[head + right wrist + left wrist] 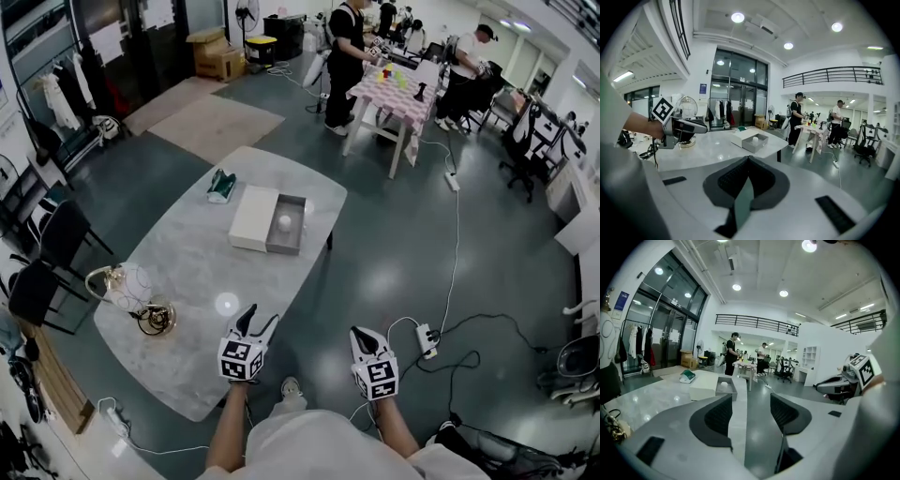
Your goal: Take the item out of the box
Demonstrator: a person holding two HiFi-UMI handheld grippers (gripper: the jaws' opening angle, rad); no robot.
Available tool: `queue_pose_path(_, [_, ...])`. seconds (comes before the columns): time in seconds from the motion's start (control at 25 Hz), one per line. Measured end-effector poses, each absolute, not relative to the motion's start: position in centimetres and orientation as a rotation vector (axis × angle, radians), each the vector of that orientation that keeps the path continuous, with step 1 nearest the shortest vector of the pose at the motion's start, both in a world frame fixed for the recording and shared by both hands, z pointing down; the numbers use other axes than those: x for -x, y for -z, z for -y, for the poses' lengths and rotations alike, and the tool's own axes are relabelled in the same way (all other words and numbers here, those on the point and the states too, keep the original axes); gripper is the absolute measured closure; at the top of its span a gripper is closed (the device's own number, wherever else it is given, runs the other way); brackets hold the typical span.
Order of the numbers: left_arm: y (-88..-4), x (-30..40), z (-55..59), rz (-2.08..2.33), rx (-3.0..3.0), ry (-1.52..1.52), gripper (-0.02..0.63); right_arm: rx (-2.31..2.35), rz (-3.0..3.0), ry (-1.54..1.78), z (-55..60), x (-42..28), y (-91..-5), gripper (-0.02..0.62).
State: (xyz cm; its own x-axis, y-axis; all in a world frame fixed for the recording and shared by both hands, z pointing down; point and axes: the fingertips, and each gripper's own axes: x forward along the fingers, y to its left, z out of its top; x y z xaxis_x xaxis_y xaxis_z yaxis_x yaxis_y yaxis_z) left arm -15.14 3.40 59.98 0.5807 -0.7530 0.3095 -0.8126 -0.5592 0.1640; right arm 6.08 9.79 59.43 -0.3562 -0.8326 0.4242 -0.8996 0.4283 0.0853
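Observation:
An open grey box [287, 225] sits on the marble table [187, 281] with a small white item [284, 222] inside; its white lid [254, 217] lies against its left side. The box [726, 387] and lid [704, 387] appear far ahead in the left gripper view, and the box [756, 141] also in the right gripper view. My left gripper [256, 322] hovers open over the table's near edge, well short of the box. My right gripper [362, 336] is shut and empty, off the table's right side above the floor.
A green-and-white object [221, 185] lies at the table's far left. A glass globe lamp with brass base [131, 292] stands at the near left. Dark chairs [42, 262] stand left of the table. People work at a checkered table [394, 89] far behind. A power strip [426, 339] and cables lie on the floor to the right.

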Motion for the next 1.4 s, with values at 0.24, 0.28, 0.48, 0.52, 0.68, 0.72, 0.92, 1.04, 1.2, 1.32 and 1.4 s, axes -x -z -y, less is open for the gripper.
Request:
queue_pose_path(0.24, [-60.5, 15.9, 1.5, 1.242, -2.544, -0.302, 0.37, -1.499, 2.256, -0.231, -5.4, -4.9, -59.6, 0.594])
queue_pose_path(0.28, [-60.7, 16.1, 2.1, 1.235, -2.545, -0.305, 0.37, -1.504, 2.252, -0.235, -4.9, -4.8, -59.6, 0.594])
queue_pose_path(0.48, [-61.4, 16.2, 4.3, 1.193, -2.555, -0.323, 0.37, -1.528, 2.226, -0.258, -3.4, -4.3, -60.3, 0.594])
queue_pose_path(0.52, [-61.5, 16.2, 4.6, 1.189, -2.557, -0.324, 0.37, -1.53, 2.22, -0.261, -3.3, -4.4, -60.5, 0.594])
queue_pose_path(0.68, [-61.9, 16.1, 5.2, 1.172, -2.56, -0.33, 0.37, -1.54, 2.21, -0.269, -2.8, -4.5, -60.7, 0.594])
queue_pose_path(0.72, [-62.0, 16.1, 5.4, 1.168, -2.561, -0.334, 0.37, -1.544, 2.207, -0.271, -2.7, -4.5, -60.7, 0.594])
queue_pose_path(0.92, [-62.3, 15.8, 6.7, 1.152, -2.563, -0.354, 0.37, -1.553, 2.202, -0.283, -1.7, -4.8, -61.0, 0.594])
queue_pose_path(1.04, [-62.4, 15.3, 7.9, 1.152, -2.564, -0.363, 0.37, -1.548, 2.205, -0.292, -0.7, -5.2, -61.3, 0.594])
queue_pose_path(1.2, [-62.3, 15.0, 10.1, 1.166, -2.563, -0.379, 0.37, -1.536, 2.222, -0.3, 1.8, -5.6, -61.6, 0.594])
queue_pose_path(1.32, [-62.3, 14.9, 12.1, 1.181, -2.562, -0.391, 0.37, -1.522, 2.243, -0.295, 4.3, -5.8, -61.6, 0.594])
queue_pose_path(1.4, [-62.3, 14.8, 13.7, 1.196, -2.556, -0.406, 0.37, -1.509, 2.254, -0.296, 6.1, -6.1, -61.6, 0.594])
